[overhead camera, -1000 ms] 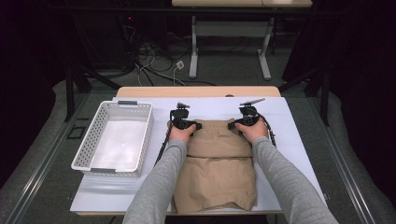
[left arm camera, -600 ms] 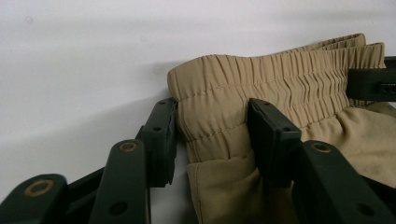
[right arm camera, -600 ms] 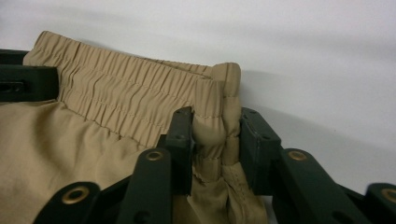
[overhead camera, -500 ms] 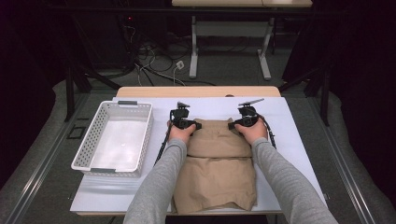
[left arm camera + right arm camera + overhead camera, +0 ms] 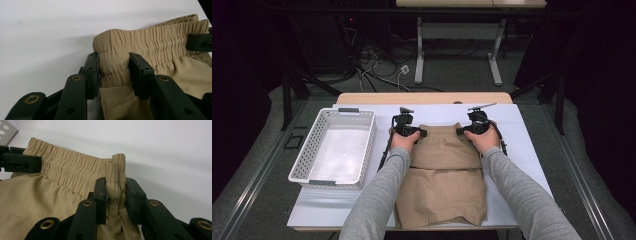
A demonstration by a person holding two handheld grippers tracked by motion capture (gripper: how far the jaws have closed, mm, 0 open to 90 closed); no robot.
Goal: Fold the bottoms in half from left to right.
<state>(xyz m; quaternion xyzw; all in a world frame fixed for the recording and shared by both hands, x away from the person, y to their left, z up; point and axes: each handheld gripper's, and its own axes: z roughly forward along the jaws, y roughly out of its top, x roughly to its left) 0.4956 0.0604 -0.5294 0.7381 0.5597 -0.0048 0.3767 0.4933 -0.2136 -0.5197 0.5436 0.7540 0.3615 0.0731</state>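
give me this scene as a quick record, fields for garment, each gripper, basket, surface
garment: tan shorts with elastic waistband, lying flat, waistband at the far end
left gripper: shut on the waistband's left corner
right gripper: shut on the waistband's right corner, fabric bunched between its jaws
basket: white perforated basket, nothing in it, left of the shorts
surface: white sheet over a wooden table

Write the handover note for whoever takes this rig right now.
Left tool: shut on the waistband of the tan shorts, at its left corner.
Right tool: shut on the waistband's right corner.
Shorts lie flat on the white table, waistband at the far end, legs toward the person.
White basket sits empty to the left.
Done: both corners gripped.
Left: probably fold the shorts, perhaps then basket them.
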